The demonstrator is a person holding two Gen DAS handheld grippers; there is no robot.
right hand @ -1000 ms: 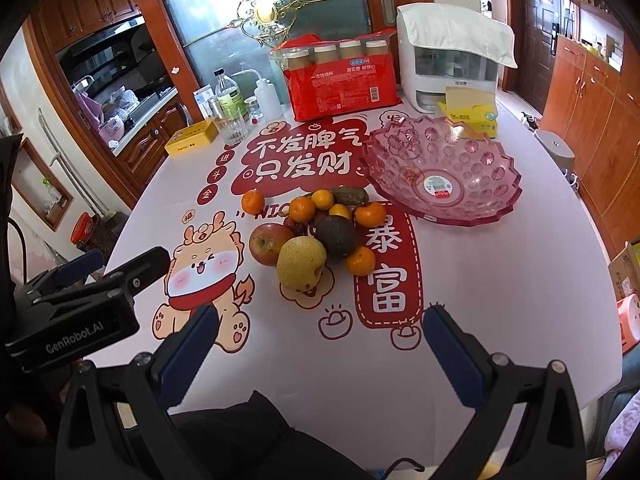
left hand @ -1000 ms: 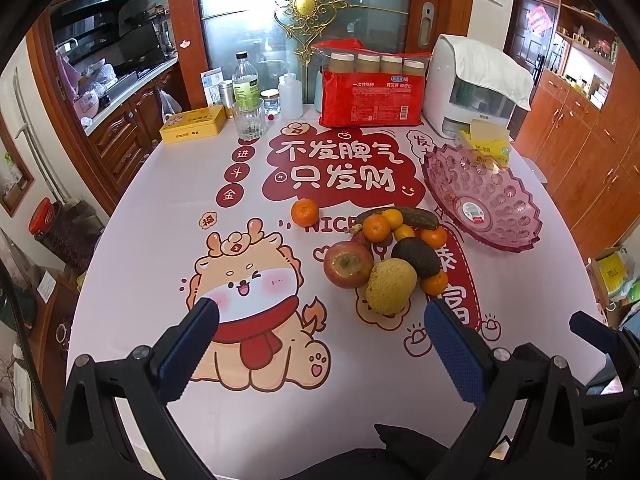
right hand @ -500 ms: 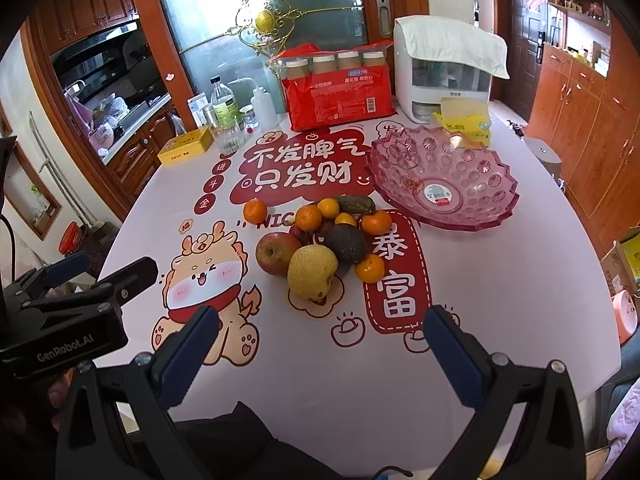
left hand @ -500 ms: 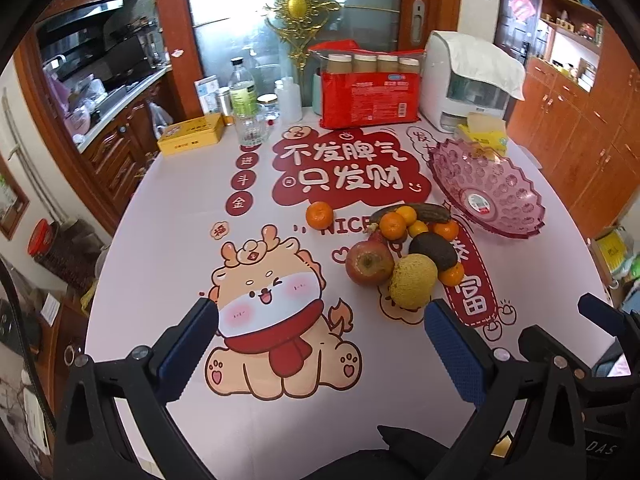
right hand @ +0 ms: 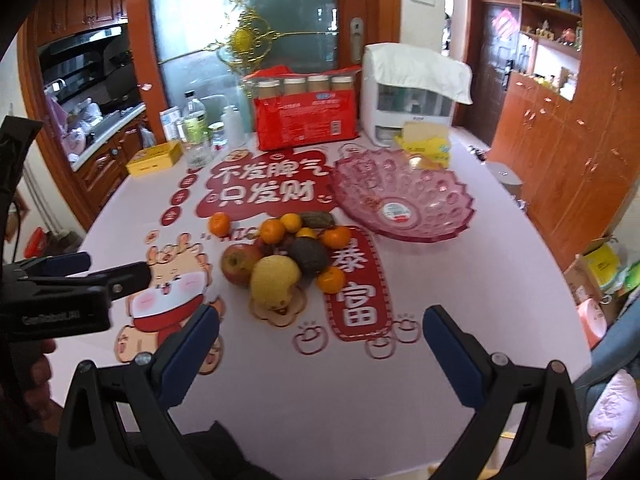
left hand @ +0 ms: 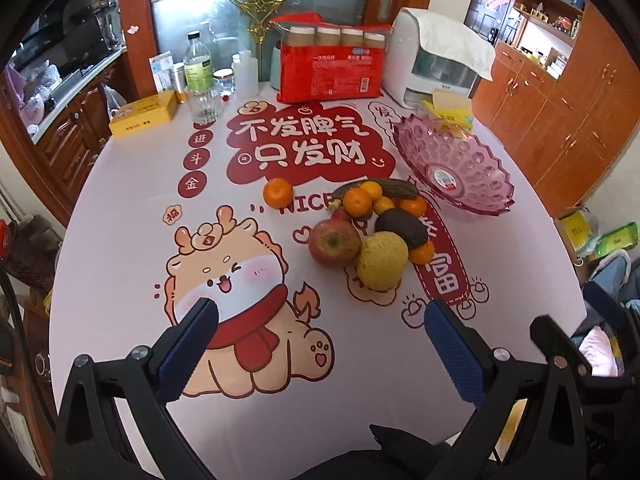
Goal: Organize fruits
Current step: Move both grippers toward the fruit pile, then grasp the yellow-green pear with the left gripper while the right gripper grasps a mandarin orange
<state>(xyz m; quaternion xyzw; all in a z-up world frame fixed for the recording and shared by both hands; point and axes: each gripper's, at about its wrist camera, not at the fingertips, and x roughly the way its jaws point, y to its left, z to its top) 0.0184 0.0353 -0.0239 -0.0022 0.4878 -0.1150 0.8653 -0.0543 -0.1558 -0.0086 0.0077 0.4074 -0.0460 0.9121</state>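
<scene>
While both claws gape, fruit pile [left hand: 372, 228] lies well ahead, untouched.

The bowl [right hand: 404, 196] is pink with a bubbled pattern. The apple [right hand: 239, 263] is red, the pear [right hand: 274, 280] yellow, the avocado [right hand: 309, 256] dark brown.

Both claws raised — pulled back, fruit pile [right hand: 280, 256] farther

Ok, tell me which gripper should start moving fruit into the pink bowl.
Right gripper, probably: it is open, and the fruit pile and pink bowl lie ahead of it; the left gripper sits farther from the bowl.
</scene>
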